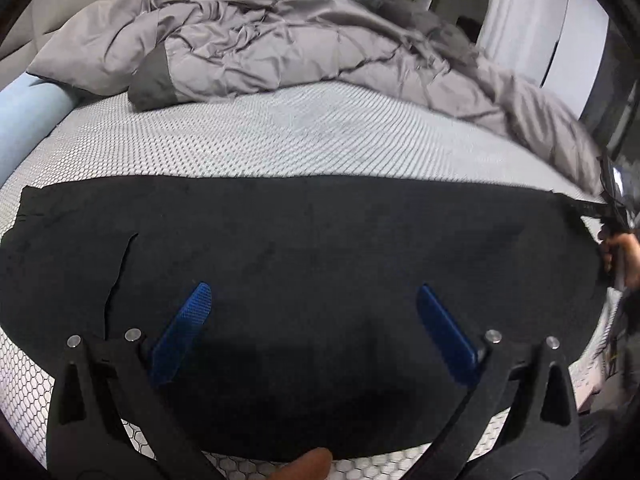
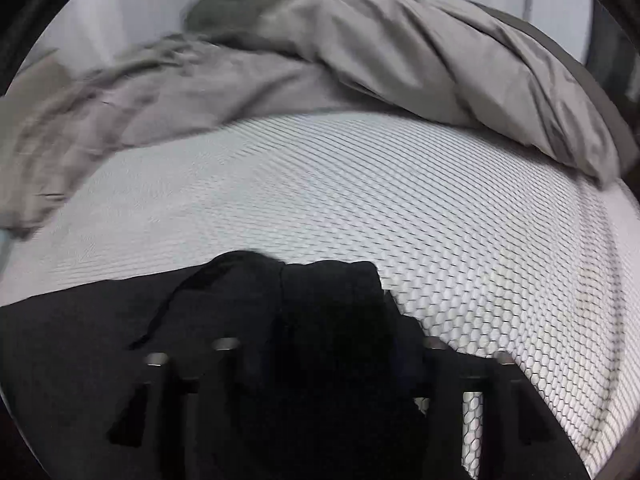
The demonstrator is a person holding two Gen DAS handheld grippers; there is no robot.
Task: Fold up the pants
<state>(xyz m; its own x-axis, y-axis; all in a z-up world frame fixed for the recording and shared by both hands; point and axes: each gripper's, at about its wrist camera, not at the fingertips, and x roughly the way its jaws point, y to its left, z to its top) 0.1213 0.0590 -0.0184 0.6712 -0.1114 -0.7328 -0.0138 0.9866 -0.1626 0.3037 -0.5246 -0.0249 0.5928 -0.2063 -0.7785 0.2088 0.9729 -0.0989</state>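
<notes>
Black pants [image 1: 320,240] lie spread flat across the near part of the white honeycomb mattress [image 1: 280,140]. My left gripper [image 1: 312,304] hovers over their middle, open wide, and its blue pads [image 1: 188,320] touch nothing. At the far right edge of the left wrist view, a hand holds my right gripper [image 1: 614,208] at the pants' end. In the blurred right wrist view, a bunched end of the pants [image 2: 304,292] rises between the right gripper's [image 2: 332,320] arms. The cloth hides the fingers, so I cannot see whether they press on it.
A crumpled grey duvet [image 1: 280,48] fills the far side of the bed [image 2: 440,60]. A light blue bolster [image 1: 28,112] lies at the far left. Bare mattress [image 2: 360,184] stretches between the pants and the duvet. A fingertip [image 1: 308,468] shows at the bottom edge.
</notes>
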